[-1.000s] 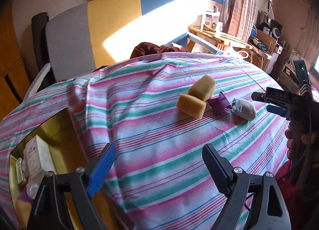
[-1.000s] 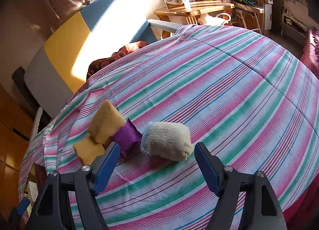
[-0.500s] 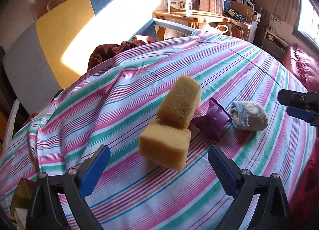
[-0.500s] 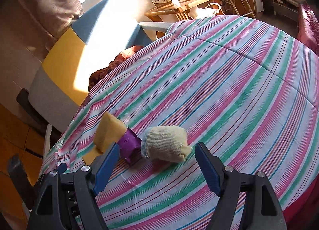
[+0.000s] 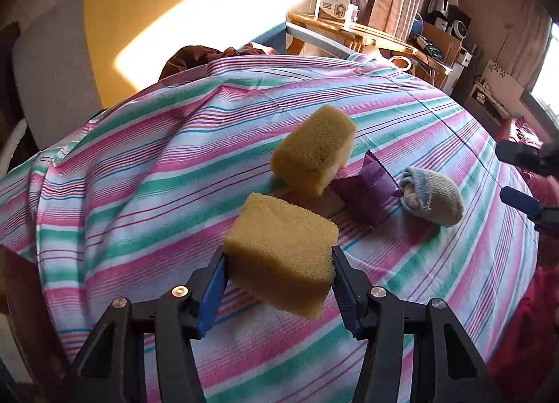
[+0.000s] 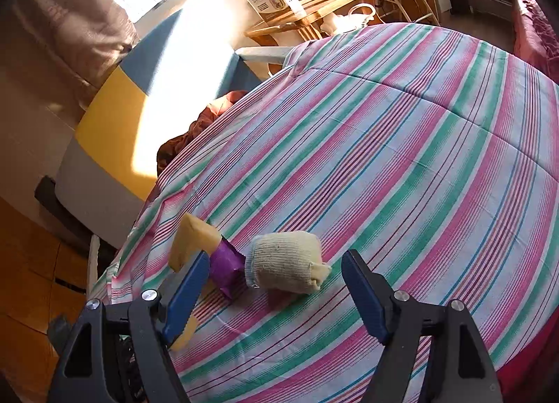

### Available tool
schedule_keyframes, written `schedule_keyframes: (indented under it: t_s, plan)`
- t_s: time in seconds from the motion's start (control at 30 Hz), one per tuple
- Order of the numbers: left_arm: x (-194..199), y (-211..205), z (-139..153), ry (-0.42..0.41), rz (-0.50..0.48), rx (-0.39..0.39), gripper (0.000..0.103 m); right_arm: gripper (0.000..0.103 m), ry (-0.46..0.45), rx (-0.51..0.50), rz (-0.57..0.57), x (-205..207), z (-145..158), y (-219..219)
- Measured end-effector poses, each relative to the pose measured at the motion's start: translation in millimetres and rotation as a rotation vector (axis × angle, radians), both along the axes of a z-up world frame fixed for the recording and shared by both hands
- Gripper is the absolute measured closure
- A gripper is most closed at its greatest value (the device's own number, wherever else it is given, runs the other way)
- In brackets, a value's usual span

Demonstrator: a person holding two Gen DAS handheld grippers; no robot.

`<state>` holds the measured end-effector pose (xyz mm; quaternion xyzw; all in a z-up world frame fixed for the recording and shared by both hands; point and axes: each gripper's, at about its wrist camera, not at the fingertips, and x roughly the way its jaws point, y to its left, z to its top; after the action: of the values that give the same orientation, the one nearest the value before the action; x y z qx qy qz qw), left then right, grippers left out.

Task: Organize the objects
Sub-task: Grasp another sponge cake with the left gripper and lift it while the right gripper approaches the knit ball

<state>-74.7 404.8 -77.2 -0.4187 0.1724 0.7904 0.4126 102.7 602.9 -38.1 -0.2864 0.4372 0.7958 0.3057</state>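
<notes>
Two yellow sponges lie on the striped quilt (image 5: pixel 139 193). My left gripper (image 5: pixel 278 256) is closing its jaws on the near sponge (image 5: pixel 283 228), and both pads touch its sides. The far sponge (image 5: pixel 312 153) leans on a purple packet (image 5: pixel 367 189). Beside the packet lies a rolled grey sock (image 5: pixel 431 198). My right gripper (image 6: pixel 276 256) stands open just short of the sock (image 6: pixel 284 266), its fingers on either side without touching. The purple packet (image 6: pixel 227 266) and far sponge (image 6: pixel 192 238) sit left of the sock. My right gripper (image 5: pixel 517 177) also shows at the right edge of the left wrist view.
A yellow, grey and blue couch (image 5: pixel 132 18) stands behind the bed, with brown clothing (image 5: pixel 195 57) at the quilt's far edge. A wooden table (image 5: pixel 349 29) bears a white box. Red fabric (image 5: pixel 524 333) hangs at the right.
My left gripper came forward and down to the near sponge, and its jaws closed from wide apart onto the sponge's sides. The right gripper rolled a little and stayed by the sock.
</notes>
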Motion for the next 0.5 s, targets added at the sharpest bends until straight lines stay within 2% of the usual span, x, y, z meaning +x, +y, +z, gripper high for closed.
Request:
schedule_keyframes:
  t_s: [0.23,0.27,0.37,0.5]
  plan:
    - [64,-49,1,0.103,0.005,0.032,0.045,0.024,-0.001,-0.058,-0.080,13,-11,13]
    - [68,-53,-3,0.103,0.010,0.026,0.045,0.024,-0.007,-0.060,-0.080,12,-12,13]
    - [67,-62,-26,0.032,0.049,0.015,0.045,0.024,-0.037,-0.051,-0.061,7,-14,10]
    - [69,-66,-29,0.035,0.060,0.047,0.045,0.024,-0.056,-0.016,0.009,-6,-11,2]
